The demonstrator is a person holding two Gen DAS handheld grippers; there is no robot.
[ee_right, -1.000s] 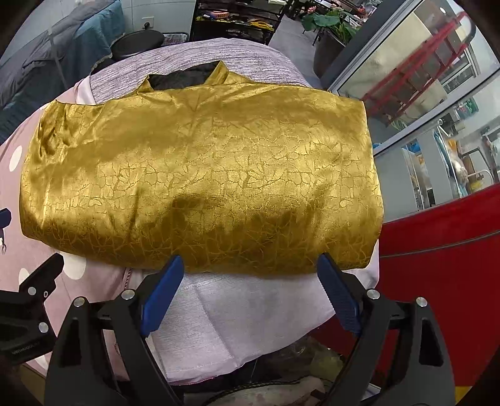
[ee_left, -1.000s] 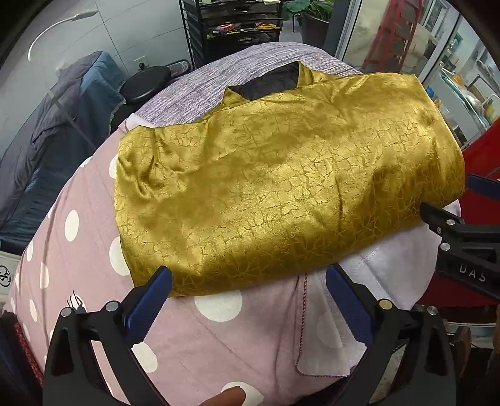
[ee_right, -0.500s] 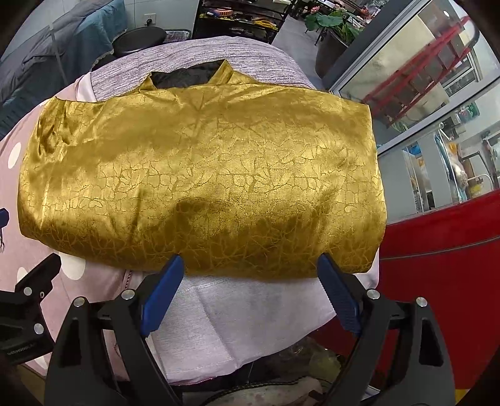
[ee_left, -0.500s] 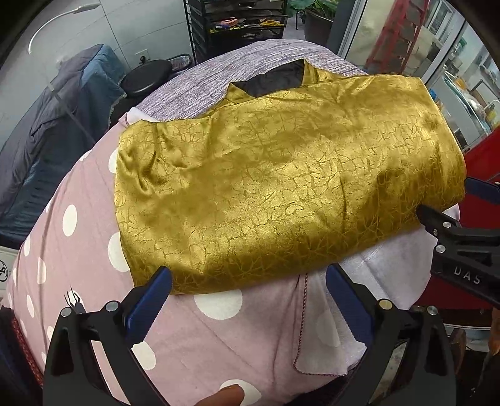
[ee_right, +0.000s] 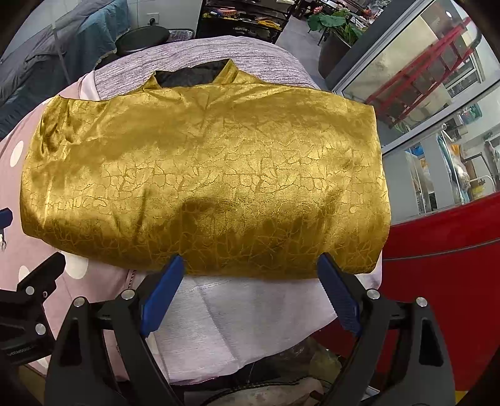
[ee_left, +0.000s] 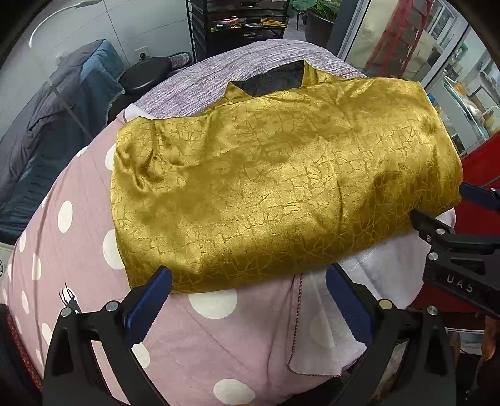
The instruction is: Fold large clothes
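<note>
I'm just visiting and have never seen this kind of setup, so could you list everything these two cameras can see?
Gold garment: one, shiny yellow-gold with a dark lining at the collar, folded on the surface.
Polka-dot sheet: one, pink with white dots, under the garment's left part.
Grey striped cloth: one, at the far end.
White towel: one, at the near edge.
Stool: one, black, behind.
Shelf rack: one, black, far back.
Potted plant: one, green, by the glass.
Left gripper: black with blue pads, open.
Right gripper: same, open.
</note>
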